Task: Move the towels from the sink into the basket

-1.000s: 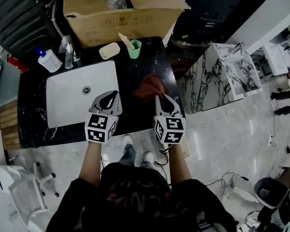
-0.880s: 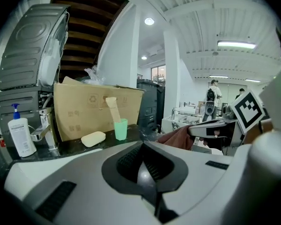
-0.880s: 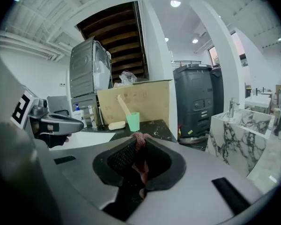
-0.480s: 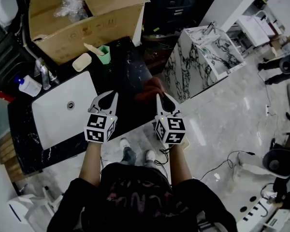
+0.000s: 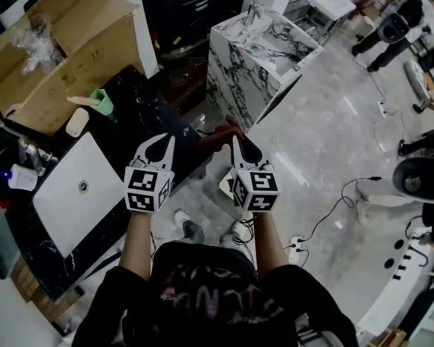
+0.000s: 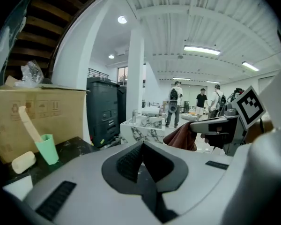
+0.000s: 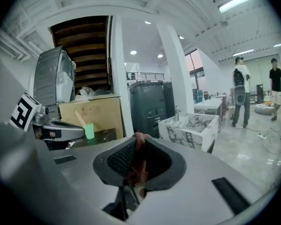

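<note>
A reddish-brown towel (image 5: 218,134) is carried in the right gripper (image 5: 236,143), whose jaws are clamped on a fold of the cloth. The rest of it is bunched just ahead of the tips and spills toward the left gripper's side. The left gripper (image 5: 166,139) is held alongside, its jaws pressed together with nothing between them. The white sink (image 5: 72,194), with no cloth seen in it, lies off to the left of the left gripper, set in a black countertop (image 5: 141,114). A green cup (image 5: 101,101) and a cardboard box (image 5: 65,63) stand beyond it. Ahead of both tools are a marble-patterned cabinet (image 5: 260,45) and open floor. No basket is shown in any view, so its bearing from the towel cannot be told. The drop is judged to fall to the right hand, the only one loaded. The cloth's long axis cannot be made out.
</note>
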### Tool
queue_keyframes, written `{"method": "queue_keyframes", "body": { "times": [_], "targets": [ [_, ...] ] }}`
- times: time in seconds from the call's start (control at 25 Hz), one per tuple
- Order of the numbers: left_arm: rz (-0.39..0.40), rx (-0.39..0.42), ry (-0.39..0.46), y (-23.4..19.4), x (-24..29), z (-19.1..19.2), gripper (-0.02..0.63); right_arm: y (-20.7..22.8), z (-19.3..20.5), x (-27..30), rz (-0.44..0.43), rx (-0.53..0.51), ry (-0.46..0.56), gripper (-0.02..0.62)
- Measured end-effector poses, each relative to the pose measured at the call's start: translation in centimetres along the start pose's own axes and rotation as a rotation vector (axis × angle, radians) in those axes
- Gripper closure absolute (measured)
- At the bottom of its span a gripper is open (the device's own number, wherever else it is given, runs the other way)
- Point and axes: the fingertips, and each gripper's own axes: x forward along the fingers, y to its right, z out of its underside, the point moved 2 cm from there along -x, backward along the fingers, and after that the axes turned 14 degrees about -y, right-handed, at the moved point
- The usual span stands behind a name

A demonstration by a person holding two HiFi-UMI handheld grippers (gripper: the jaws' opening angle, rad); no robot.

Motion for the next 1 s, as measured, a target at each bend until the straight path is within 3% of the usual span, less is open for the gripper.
{"method": "queue_keyframes", "body": {
  "times": [0.32, 0.68, 1.0],
  "targets": [
    [0.155, 0.136, -0.014, 12.1, 5.0, -3.6, 0.591, 11.2, 3.3, -7.4, 0.151, 0.128, 0.022, 0.535],
    [0.286, 0.178, -0.053, 24.5, 10.0, -5.5, 0.591, 22.3, 8.3, -15.2, 0.283, 0.246, 0.018, 0.535],
    [0.405, 0.251, -0.104, 33.5, 13.8, -5.3, 0.591, 29.2, 12.8, -19.7, 0.384, 0.336, 0.008, 0.535]
  ]
}}
